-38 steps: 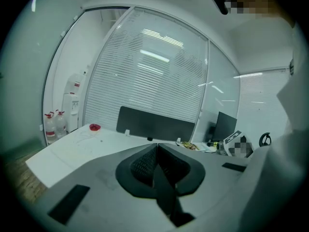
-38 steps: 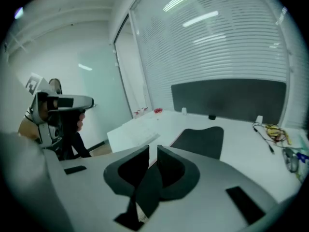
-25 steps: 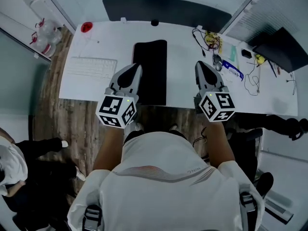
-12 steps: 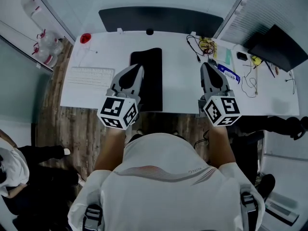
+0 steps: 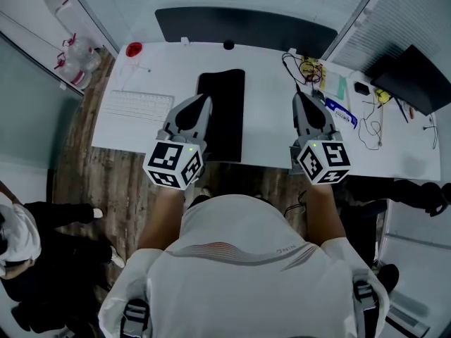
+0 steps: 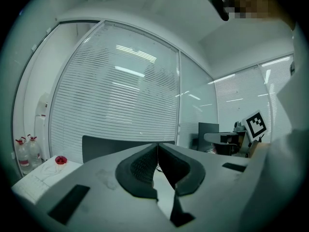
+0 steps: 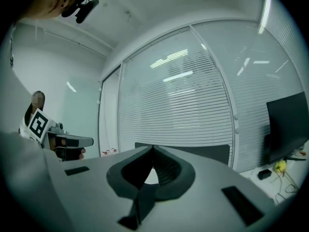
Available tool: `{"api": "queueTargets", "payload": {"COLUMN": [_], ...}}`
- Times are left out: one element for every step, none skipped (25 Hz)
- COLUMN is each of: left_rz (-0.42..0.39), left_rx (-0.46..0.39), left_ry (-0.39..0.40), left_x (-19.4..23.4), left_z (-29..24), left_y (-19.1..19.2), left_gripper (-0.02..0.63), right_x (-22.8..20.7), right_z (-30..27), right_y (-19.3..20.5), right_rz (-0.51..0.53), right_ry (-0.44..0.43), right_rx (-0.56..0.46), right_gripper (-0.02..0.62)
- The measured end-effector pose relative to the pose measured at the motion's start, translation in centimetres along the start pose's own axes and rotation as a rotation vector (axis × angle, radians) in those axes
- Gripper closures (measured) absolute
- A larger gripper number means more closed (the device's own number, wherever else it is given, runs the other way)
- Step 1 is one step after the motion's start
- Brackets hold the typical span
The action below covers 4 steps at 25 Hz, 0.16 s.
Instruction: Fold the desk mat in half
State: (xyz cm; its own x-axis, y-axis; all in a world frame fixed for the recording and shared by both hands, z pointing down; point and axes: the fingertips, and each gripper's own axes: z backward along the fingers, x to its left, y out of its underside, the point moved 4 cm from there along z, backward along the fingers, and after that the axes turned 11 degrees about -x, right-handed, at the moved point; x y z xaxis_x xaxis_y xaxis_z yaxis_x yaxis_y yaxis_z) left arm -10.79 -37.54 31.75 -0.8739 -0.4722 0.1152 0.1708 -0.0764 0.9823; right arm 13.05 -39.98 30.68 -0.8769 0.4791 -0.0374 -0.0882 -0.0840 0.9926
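The black desk mat (image 5: pixel 222 111) lies as a narrow dark rectangle in the middle of the white desk (image 5: pixel 268 118). In the head view my left gripper (image 5: pixel 204 98) hovers over the mat's left edge near the desk's front. It is shut, and its tips (image 6: pixel 157 145) meet with nothing between them. My right gripper (image 5: pixel 299 96) hangs over bare desk to the right of the mat. It is shut and empty too, its tips (image 7: pixel 153 147) touching. Both point level toward the blinds, so neither gripper view shows the mat.
A white keyboard (image 5: pixel 139 106) lies left of the mat, with a red round thing (image 5: pixel 133 48) at the far left corner. Cables (image 5: pixel 308 65), a blue item (image 5: pixel 340 109) and a dark screen (image 5: pixel 412 76) crowd the right. Behind the desk is a dark panel (image 5: pixel 246 25). A person (image 5: pixel 14 238) stands at lower left.
Both grippers have risen a little above the desk's front edge and stay shut. The mat lies as before.
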Motion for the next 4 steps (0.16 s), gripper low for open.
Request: {"api": "queueTargets", "payload": {"left_rz": [-0.001,-0.002,-0.003,-0.004], "left_rx": [0.002,0.004,0.005,0.006], "left_ry": [0.000,0.001,0.002,0.003], "left_x": [0.04,0.08,0.11,0.15], "left_z": [-0.01,-0.04,-0.07,-0.10], "left_y": [-0.01,-0.02,-0.02,-0.03], "left_gripper": [0.592,0.591,0.592,0.591], "right_x": [0.08,0.17,0.26,0.36], "right_z": [-0.12,-0.25,-0.38,-0.50], "right_y": [0.02,0.05,0.07,0.09], "right_rz": [0.001,0.003,0.005,0.007], "right_ry": [-0.004,-0.007,-0.011,-0.015], "right_rx": [0.002,0.005,0.008,0.011], "right_gripper": [0.543,0.543,0.543,0.544]}}
